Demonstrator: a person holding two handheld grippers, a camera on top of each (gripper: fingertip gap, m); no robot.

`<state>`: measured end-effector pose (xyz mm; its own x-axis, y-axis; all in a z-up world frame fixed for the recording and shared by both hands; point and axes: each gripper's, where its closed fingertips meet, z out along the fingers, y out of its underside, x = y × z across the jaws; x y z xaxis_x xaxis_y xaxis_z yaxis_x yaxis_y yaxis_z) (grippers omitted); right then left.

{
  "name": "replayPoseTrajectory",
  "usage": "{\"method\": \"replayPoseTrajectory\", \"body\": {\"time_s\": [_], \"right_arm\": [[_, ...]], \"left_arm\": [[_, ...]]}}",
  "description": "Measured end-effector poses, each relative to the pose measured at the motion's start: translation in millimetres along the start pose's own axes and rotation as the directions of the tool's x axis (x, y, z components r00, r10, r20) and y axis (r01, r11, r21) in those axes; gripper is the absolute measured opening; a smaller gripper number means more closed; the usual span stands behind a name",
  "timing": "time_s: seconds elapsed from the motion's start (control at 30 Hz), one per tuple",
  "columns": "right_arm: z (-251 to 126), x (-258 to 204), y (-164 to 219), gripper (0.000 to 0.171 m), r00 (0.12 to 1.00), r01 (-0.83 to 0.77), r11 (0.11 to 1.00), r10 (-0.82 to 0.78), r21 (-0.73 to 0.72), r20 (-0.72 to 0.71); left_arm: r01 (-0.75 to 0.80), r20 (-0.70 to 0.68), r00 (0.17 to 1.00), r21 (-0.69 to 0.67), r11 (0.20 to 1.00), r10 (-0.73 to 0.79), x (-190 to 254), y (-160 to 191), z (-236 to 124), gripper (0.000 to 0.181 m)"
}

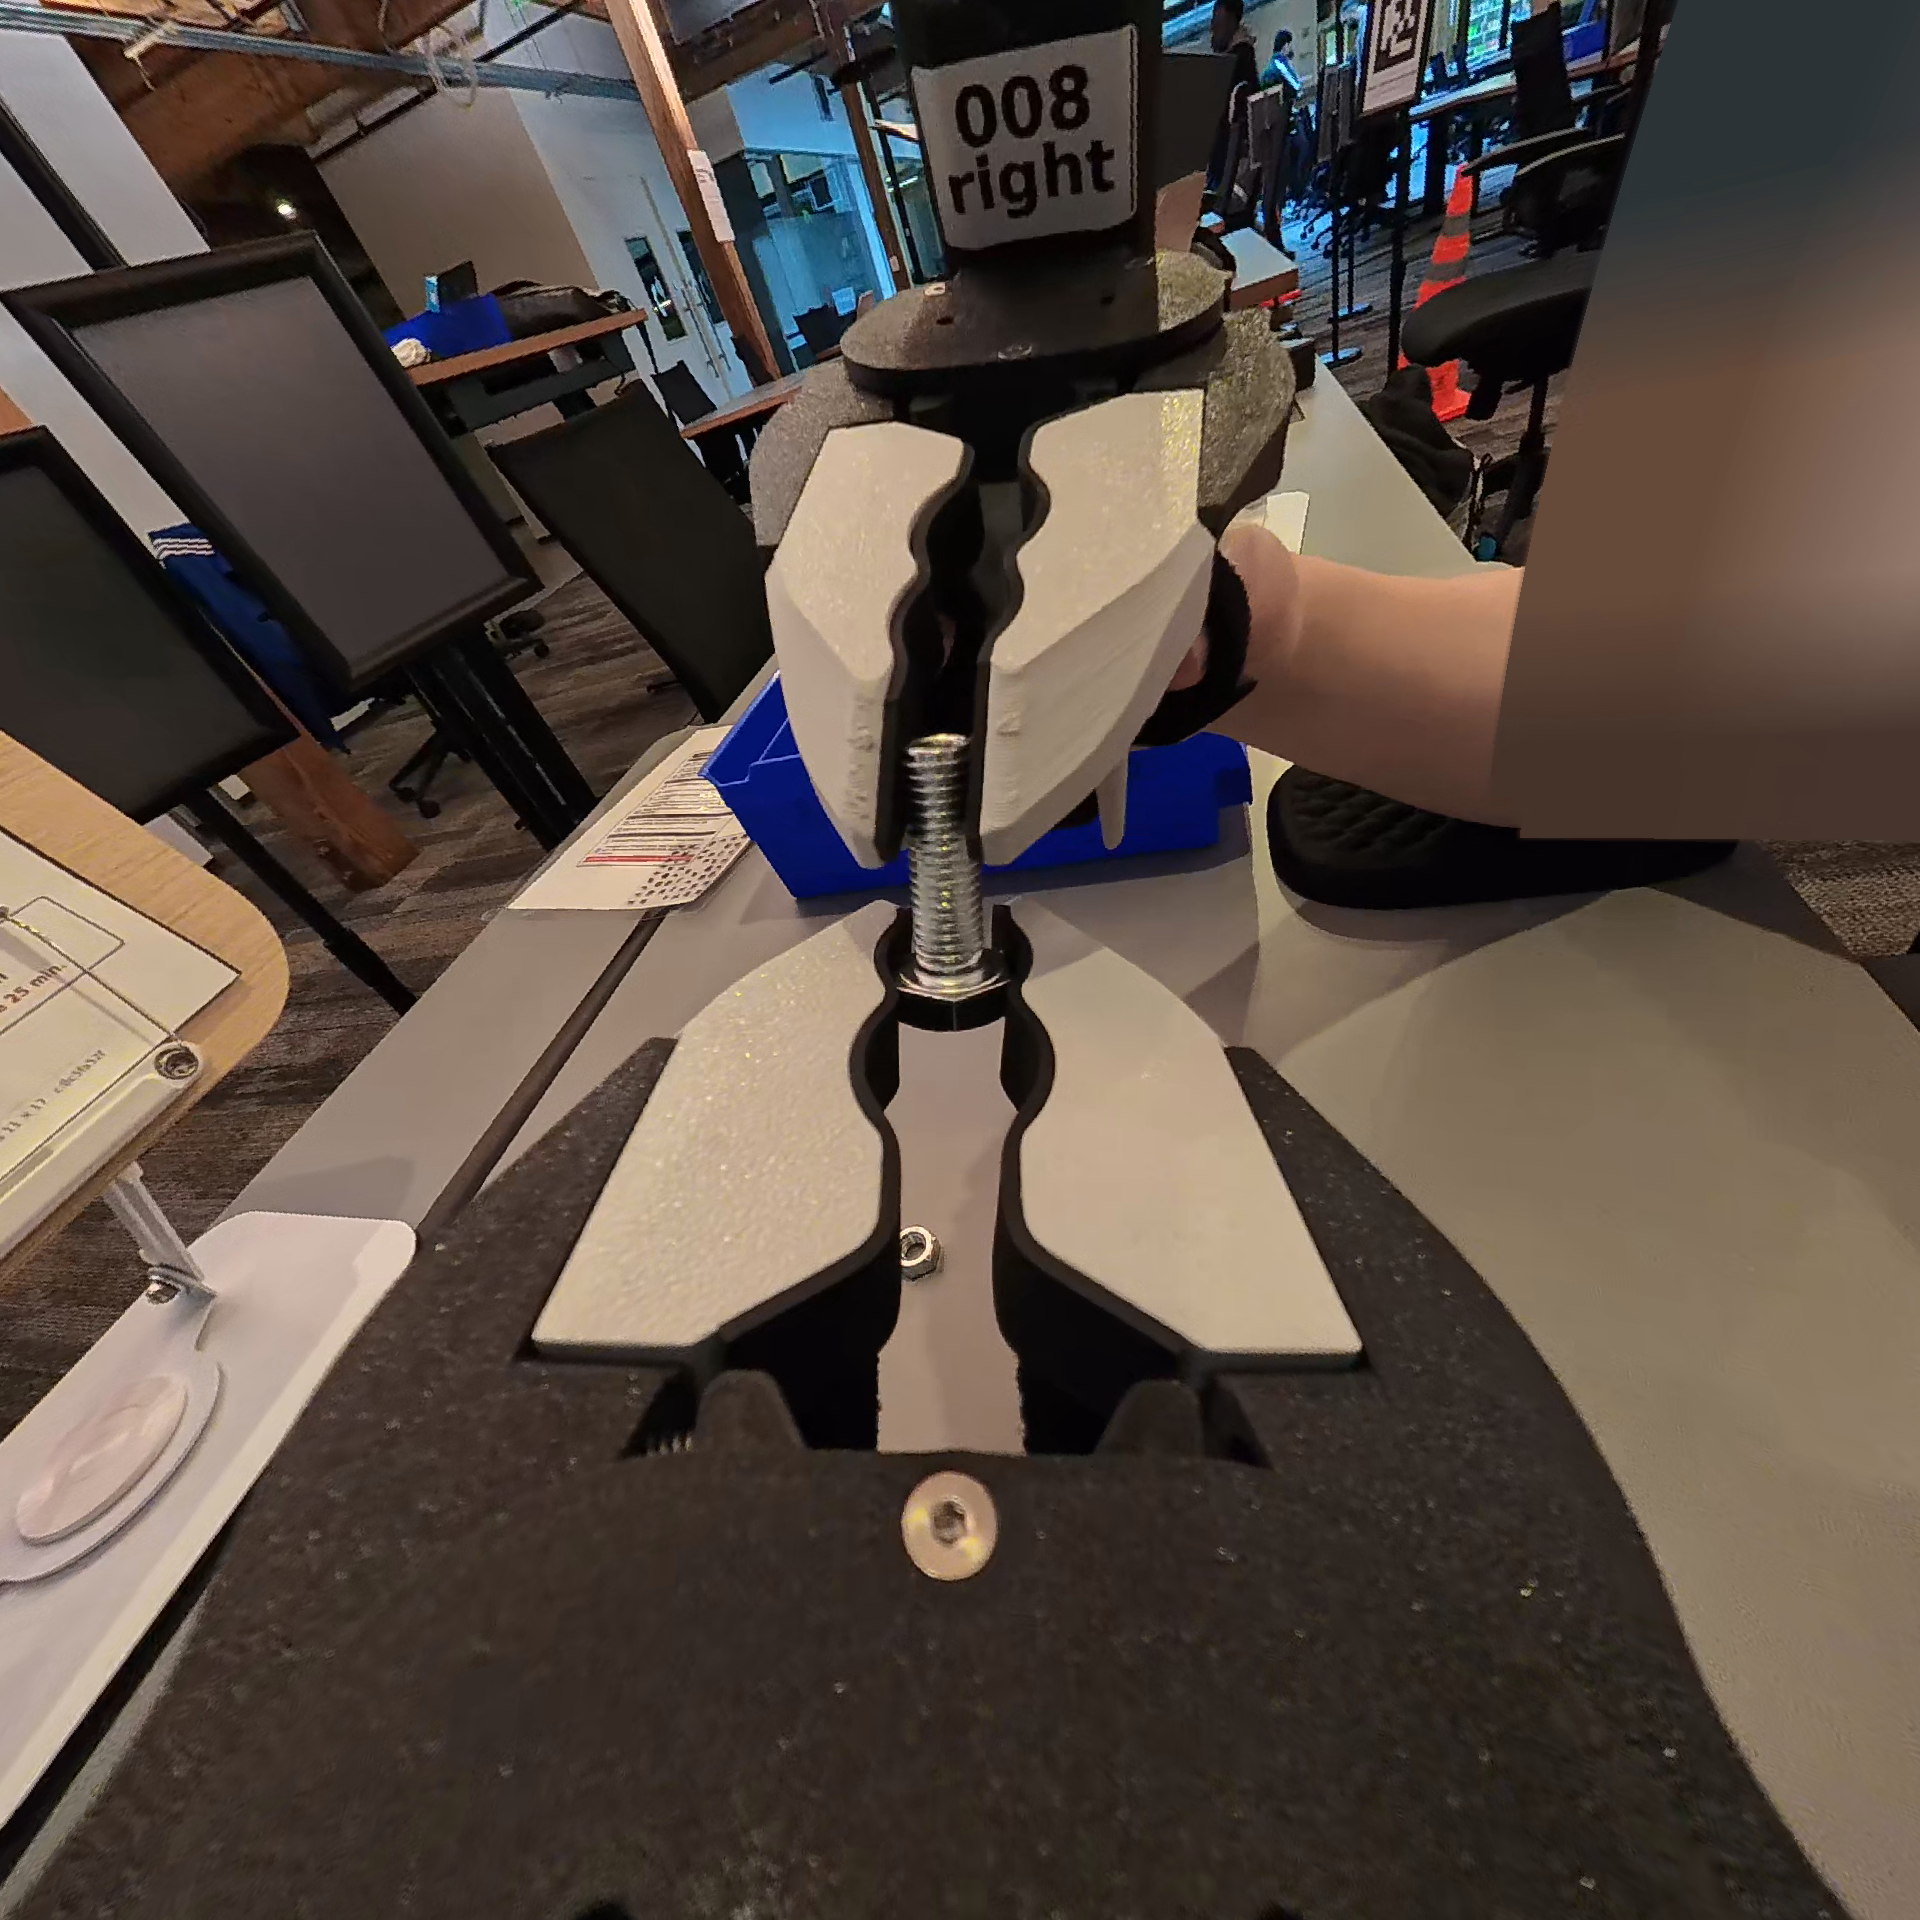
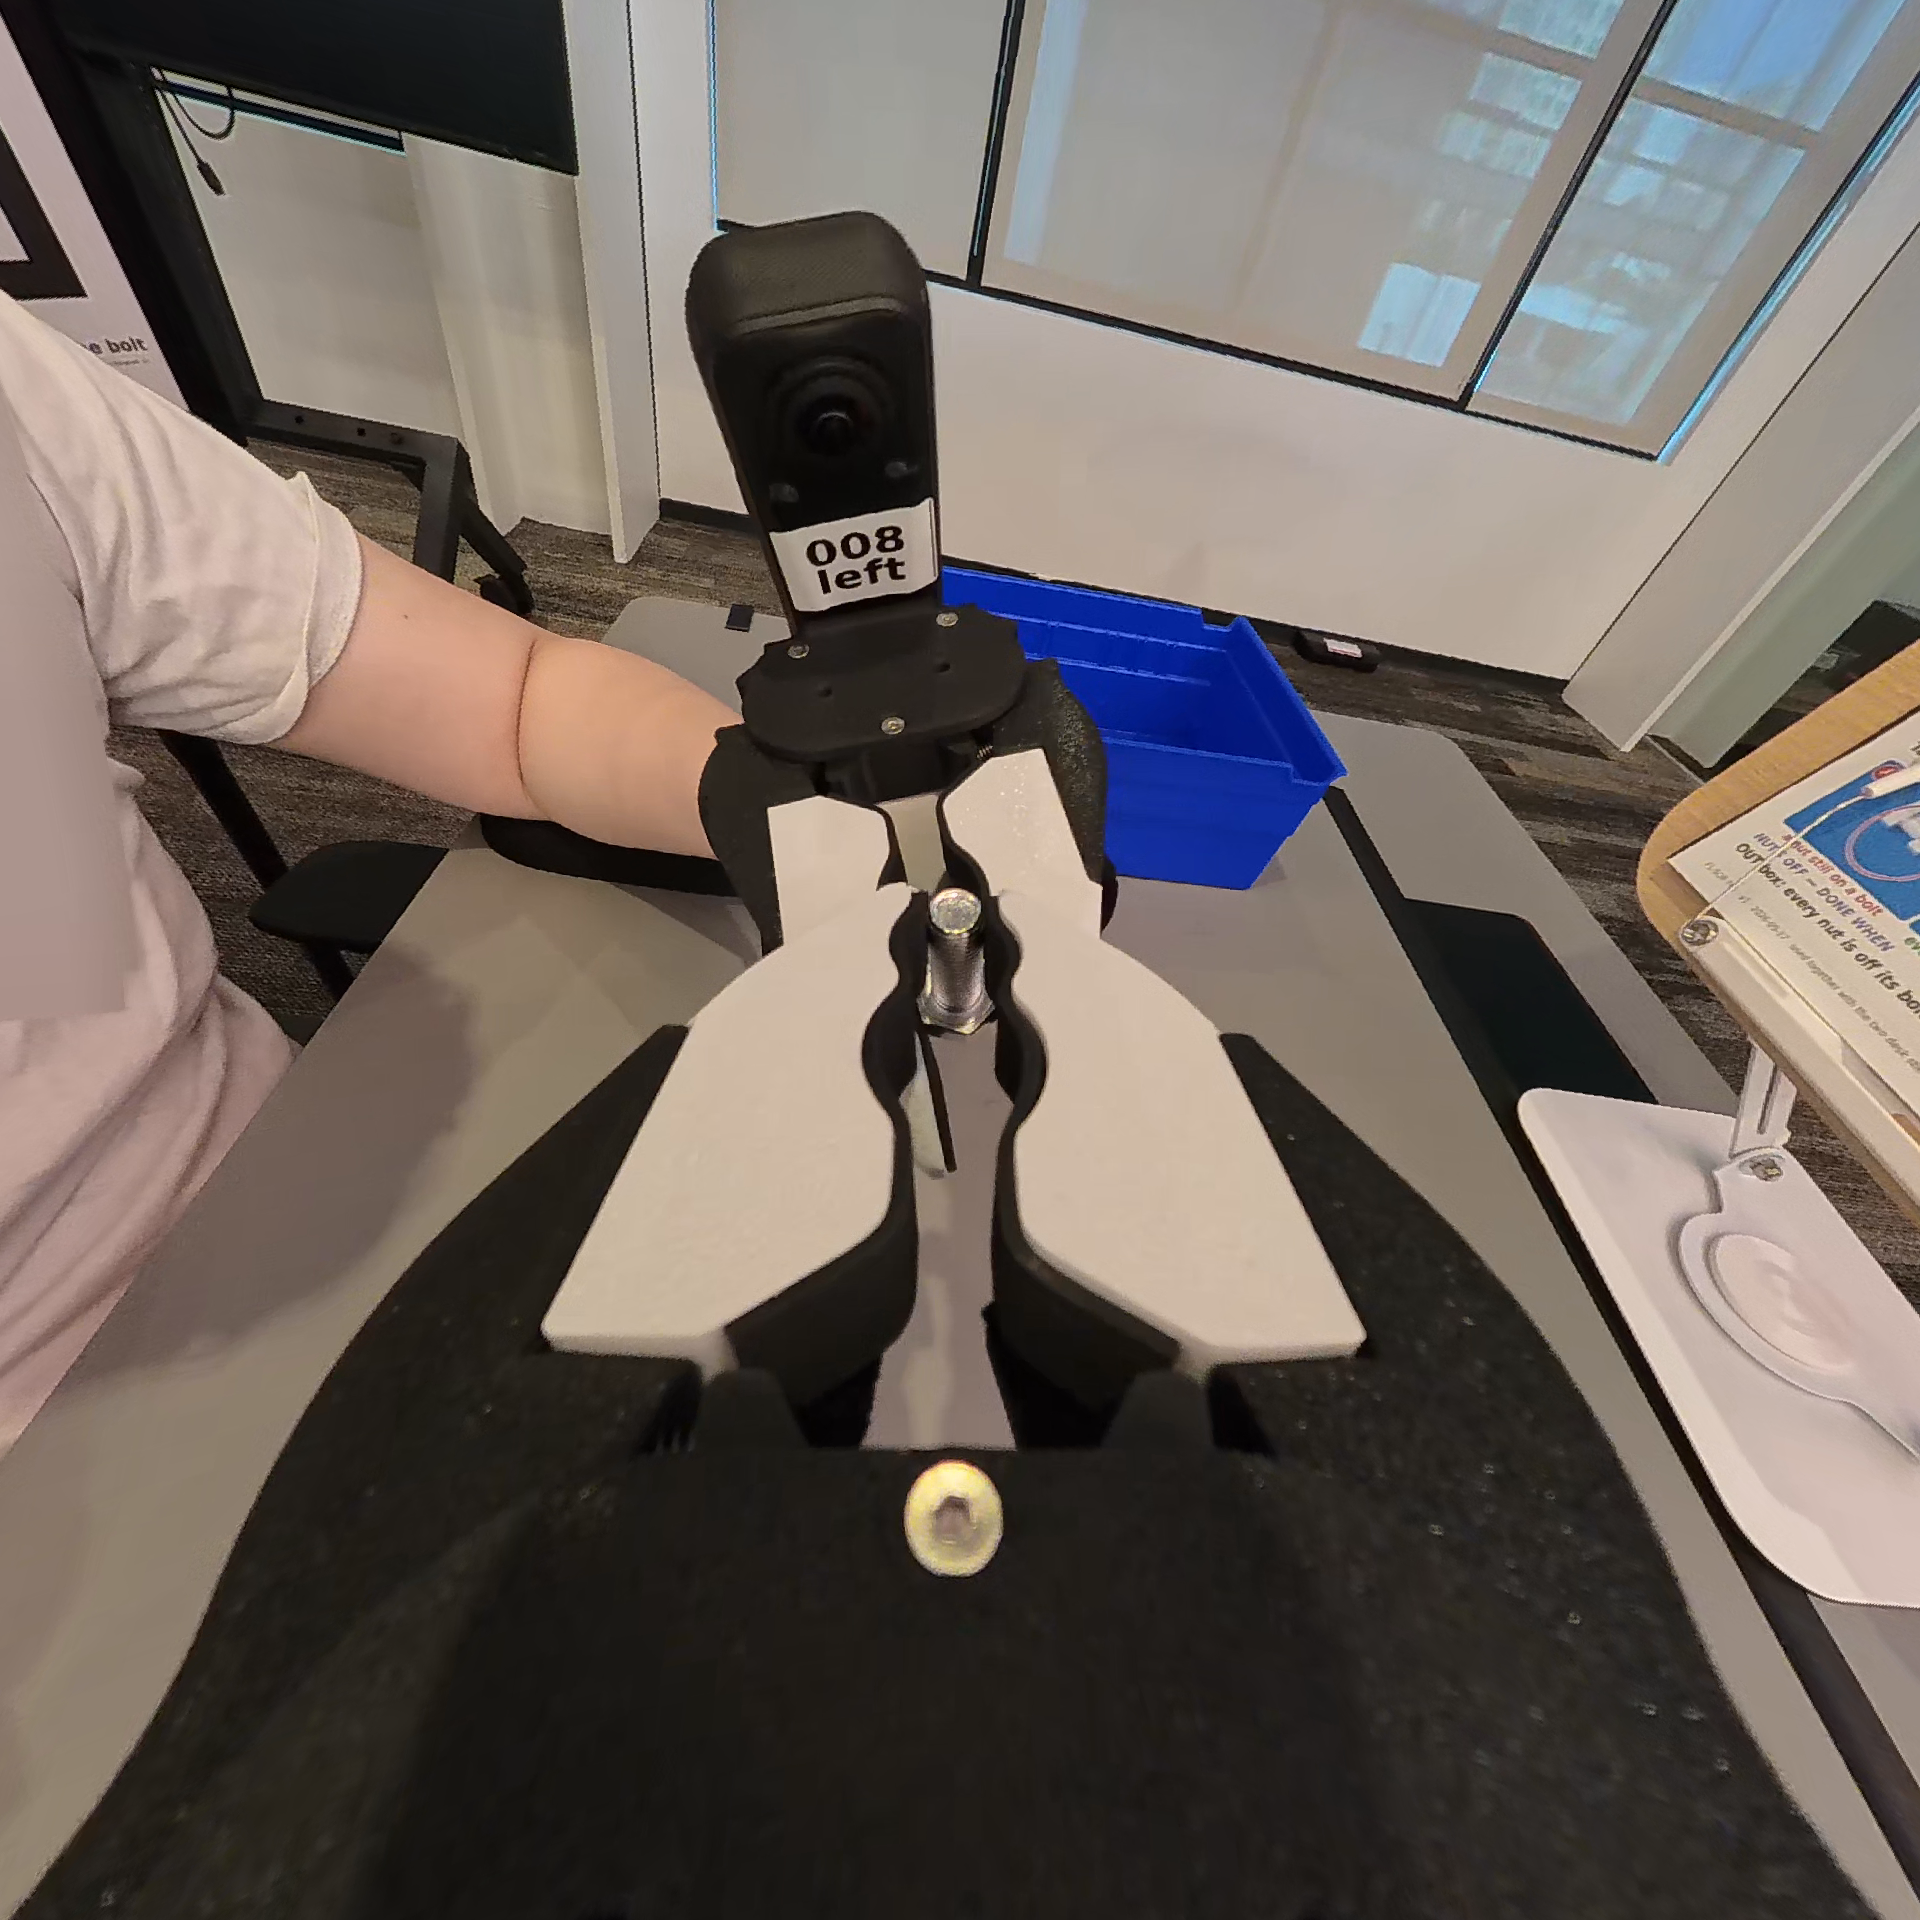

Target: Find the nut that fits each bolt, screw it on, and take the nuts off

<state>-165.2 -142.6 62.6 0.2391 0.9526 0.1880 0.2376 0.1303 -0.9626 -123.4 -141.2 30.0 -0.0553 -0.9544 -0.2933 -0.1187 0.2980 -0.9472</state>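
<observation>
A silver threaded bolt (image 1: pixel 940 862) stands upright above the grey table (image 1: pixel 1455 1039). My left gripper (image 1: pixel 951 987) is shut on the hex piece at its lower end; I cannot tell whether that is the bolt's head or a nut. My right gripper (image 1: pixel 935 831) comes in from the far side and is shut on the upper threads. In the right wrist view the bolt (image 2: pixel 954 966) sits between my right gripper's tips (image 2: pixel 951 940), with the left gripper's fingers (image 2: pixel 821 862) just behind. A small loose nut (image 1: pixel 920 1252) lies on the table under my left gripper.
A blue bin (image 1: pixel 779 831) (image 2: pixel 1174 769) stands on the table behind the grippers. A printed sheet (image 1: pixel 655 831) lies to its left. A white stand with a sign (image 2: pixel 1714 1247) (image 1: pixel 260 1351) is at the table's side. A person's arm (image 2: pixel 582 727) holds the left gripper. Some 5 cm of space lies between my two pairs of fingers.
</observation>
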Motion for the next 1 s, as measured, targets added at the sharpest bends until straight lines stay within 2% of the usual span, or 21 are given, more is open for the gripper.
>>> {"method": "replayPoseTrajectory", "body": {"time_s": [0.03, 0.13, 0.23, 0.27, 0.3, 0.37, 0.47, 0.57, 0.67, 0.77, 0.87, 1.0], "right_arm": [[-0.4, 0.1, -0.8, 0.009, 1.0, 0.005, 1.0, -0.005, 0.004, -0.001], [-5.6, 1.0, -7.3, 0.026, 1.0, 0.003, 1.0, -0.002, 0.025, -0.005], [-18.0, 11.8, -6.0, 0.026, 0.999, -0.019, 1.0, 0.019, 0.01, -0.035], [-21.3, 17.1, 3.4, 0.024, 0.998, -0.055, 0.998, 0.054, -0.037, -0.037], [-24.2, 26.0, 22.5, 0.022, 0.99, -0.13, 0.983, 0.122, -0.134, -0.066], [-29.9, 33.1, 70.5, 0.024, 0.966, -0.259, 0.897, 0.237, -0.359, -0.105], [-30.0, 47.5, 135.4, 0.015, 0.961, -0.275, 0.775, 0.199, -0.569, -0.193], [-24.4, 43.6, 190.6, 0.019, 0.968, -0.248, 0.641, 0.186, -0.727, -0.166], [-15.1, 42.1, 214.7, 0.021, 0.993, -0.119, 0.62, 0.081, -0.776, -0.087], [-8.8, 43.0, 221.4, 0.025, 1.0, -0.006, 0.634, -0.012, -0.774, -0.017], [-7.5, 43.9, 221.3, 0.026, 1.0, -0.011, 0.66, 0.028, -0.751, 0.009], [-19.3, 54.5, 228.8, 0.029, 0.999, -0.005, 0.628, 0.04, -0.778, 0.026]], "left_arm": [[-0.001, 0.004, 1.0, 0.004, 1.0, 0.001, -0.4, -0.6, -0.2, 0.014], [-0.016, 0.027, 1.0, 0.005, 1.0, 0.016, -4.6, -0.7, -1.9, 0.014], [0.0, 0.06, 0.998, 0.001, 1.0, 0.0, -18.2, 1.6, -8.1, 0.014], [0.008, 0.083, 0.997, 0.001, 1.0, -0.008, -25.8, 2.6, -11.6, 0.014], [0.016, 0.103, 0.995, 0.0, 1.0, -0.016, -33.6, 3.8, -15.6, 0.014], [0.042, 0.138, 0.99, -0.004, 0.999, -0.041, -47.8, 6.2, -23.6, 0.014], [0.055, 0.182, 0.982, -0.006, 0.998, -0.053, -63.5, 7.0, -34.0, 0.014], [0.057, 0.197, 0.979, -0.01, 0.998, -0.054, -70.5, 6.9, -40.1, 0.014], [0.064, 0.172, 0.983, -0.024, 0.998, -0.059, -68.6, 9.0, -40.1, 0.014], [0.062, 0.136, 0.989, -0.046, 0.997, -0.056, -64.2, 12.4, -36.8, 0.014], [0.046, 0.128, 0.991, -0.068, 0.997, -0.037, -65.1, 16.3, -35.7, 0.014], [0.059, 0.126, 0.991, -0.071, 0.996, -0.049, -69.1, 16.9, -38.9, 0.014]]}}
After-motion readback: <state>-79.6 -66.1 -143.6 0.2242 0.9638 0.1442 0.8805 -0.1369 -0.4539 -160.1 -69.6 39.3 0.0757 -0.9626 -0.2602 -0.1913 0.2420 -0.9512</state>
